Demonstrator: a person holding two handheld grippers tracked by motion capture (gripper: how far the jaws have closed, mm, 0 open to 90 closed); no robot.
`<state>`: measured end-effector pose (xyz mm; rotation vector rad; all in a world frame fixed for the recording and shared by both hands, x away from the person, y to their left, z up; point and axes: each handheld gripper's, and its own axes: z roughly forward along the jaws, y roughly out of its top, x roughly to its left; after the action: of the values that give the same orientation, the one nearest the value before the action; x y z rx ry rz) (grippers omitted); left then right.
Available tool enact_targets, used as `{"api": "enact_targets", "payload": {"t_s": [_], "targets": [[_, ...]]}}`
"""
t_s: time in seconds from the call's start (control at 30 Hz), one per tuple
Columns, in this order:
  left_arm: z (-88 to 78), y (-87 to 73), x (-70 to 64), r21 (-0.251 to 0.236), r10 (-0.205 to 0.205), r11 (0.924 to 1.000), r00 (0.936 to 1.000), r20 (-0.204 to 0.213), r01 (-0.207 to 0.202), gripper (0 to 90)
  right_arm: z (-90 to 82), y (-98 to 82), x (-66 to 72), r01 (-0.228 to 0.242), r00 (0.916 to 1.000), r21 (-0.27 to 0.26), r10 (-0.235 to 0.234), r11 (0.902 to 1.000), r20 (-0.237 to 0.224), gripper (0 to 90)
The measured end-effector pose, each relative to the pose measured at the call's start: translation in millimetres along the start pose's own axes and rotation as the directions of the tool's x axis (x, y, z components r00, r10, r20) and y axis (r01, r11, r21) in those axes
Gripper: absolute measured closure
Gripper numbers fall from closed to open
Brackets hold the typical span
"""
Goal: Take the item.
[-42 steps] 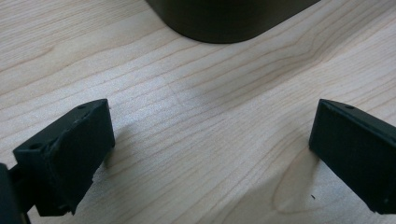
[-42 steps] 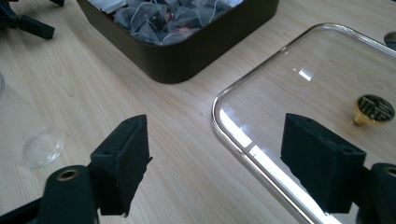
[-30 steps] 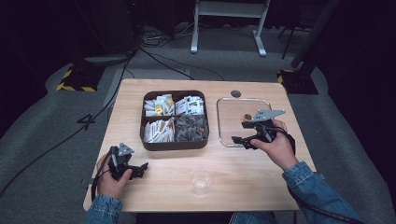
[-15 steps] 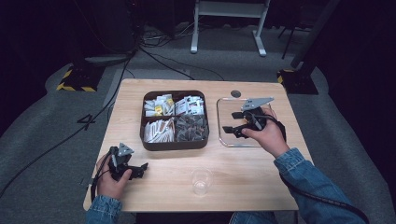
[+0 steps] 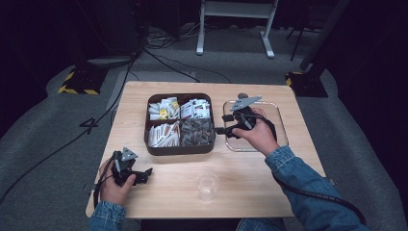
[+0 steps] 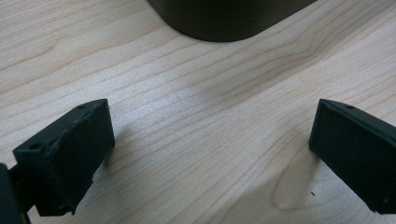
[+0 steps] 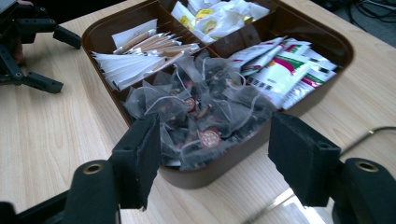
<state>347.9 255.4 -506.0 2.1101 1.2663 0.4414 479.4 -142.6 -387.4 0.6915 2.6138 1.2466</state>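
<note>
Two grippers were in play, both with jaws spread wide and nothing between them. At lower left of the high view, the left gripper [image 5: 139,174] rested low over the bare table [image 5: 250,192], near the front left corner of the brown tray [image 5: 179,149]; its own view showed only wood grain and the tray's dark corner [image 6: 229,21] at the top of the frame. Just right of centre, the right gripper [image 5: 222,130] pointed at the tray's right side from above the clear dish [image 5: 279,130]. In the right gripper view the tea bags [image 7: 201,112] lay heaped in the nearest compartment, centre frame, straight ahead between the jaws, not yet touched. White sachets [image 7: 126,60] sat at upper left of that view, printed packets [image 7: 285,65] at upper right.

Judgement: the step in hand was picking a tea bag. To do it well, come down over the tray wall, aim at one bag on top of the heap, and close on its pinched upper corner rather than the loose strings, so neighbours do not lift with it. A clear cup [image 5: 207,185] stood at lower centre of the high view.
</note>
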Motion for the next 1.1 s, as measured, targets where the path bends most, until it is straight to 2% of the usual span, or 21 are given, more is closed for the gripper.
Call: {"api": "enact_targets", "payload": {"t_s": [0.23,0.37,0.5,0.63,1.1], "targets": [[0.0,0.1,0.1,0.0,0.001,1.0,1.0,-0.001,-0.001,0.5,20.5,5.8,4.1,0.022,0.999,0.0,-0.022,0.9998,-0.038,39.4],[0.0,0.1,0.1,0.0,0.001,1.0,1.0,-0.001,-0.001,0.5,34.7,8.8,6.6,0.011,0.9975,-0.008,-0.012,0.9999,-0.07,43.0],[0.1,0.0,0.0,-0.001,-0.002,1.0,1.0,0.0,0.002,0.5,41.3,10.1,7.9,0.01,0.9972,-0.002,-0.01,1.0,-0.074,45.0],[0.0,0.1,0.1,0.001,0.0,1.0,1.0,0.0,0.0,0.5,53.3,10.3,13.2,0.002,0.997,0.028,0.0,0.9996,-0.077,44.4],[0.1,0.0,-0.1,-0.001,-0.002,1.0,1.0,0.001,0.002,0.5,80.0,7.4,22.7,0.033,0.9945,0.067,-0.026,0.9972,-0.102,46.0]]}}
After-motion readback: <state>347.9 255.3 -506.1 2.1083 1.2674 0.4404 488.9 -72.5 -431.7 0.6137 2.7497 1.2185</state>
